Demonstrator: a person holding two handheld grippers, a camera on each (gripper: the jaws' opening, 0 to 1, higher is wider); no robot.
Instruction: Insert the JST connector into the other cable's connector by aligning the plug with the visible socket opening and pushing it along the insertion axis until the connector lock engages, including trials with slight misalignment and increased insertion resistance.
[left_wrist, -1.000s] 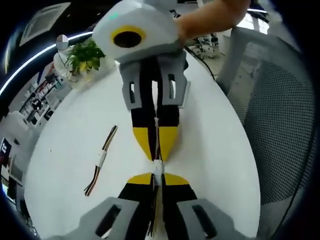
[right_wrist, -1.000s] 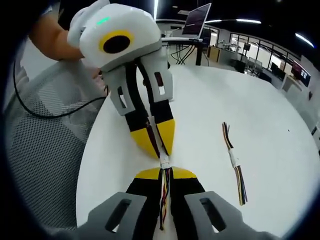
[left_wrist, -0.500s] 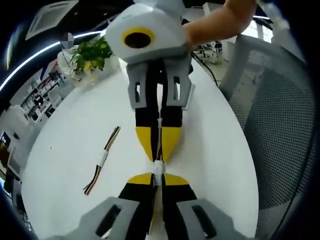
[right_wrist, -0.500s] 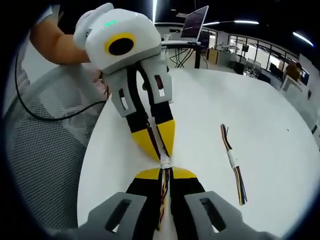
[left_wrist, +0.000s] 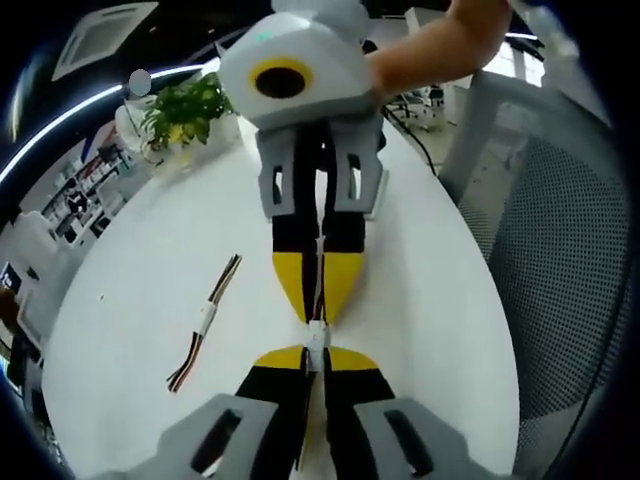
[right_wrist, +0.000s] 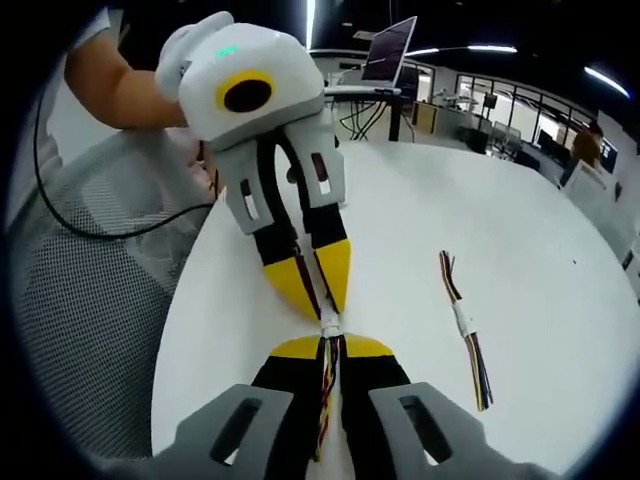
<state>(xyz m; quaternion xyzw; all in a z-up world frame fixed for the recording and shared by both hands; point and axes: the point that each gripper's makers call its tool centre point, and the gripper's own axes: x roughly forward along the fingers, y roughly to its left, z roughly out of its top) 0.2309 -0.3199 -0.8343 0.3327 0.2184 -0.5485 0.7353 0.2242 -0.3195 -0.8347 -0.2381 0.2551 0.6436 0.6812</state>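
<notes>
Tip to tip at lower centre, the left tool (left_wrist: 316, 360) and right tool (left_wrist: 318, 308), each clamped on its cable, hold the white connector (left_wrist: 316, 338) in line along their shared vertical axis.

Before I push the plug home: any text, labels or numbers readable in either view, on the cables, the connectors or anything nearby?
None readable.
White connector between the two hand-held gripper tips, left and right: no marking shows.
Spare cable on the white table: a plain white band, no print visible.
Laptop screen in the right gripper view: too small and blurred to read.
Shelves at the left of the left gripper view: too blurred to read.
</notes>
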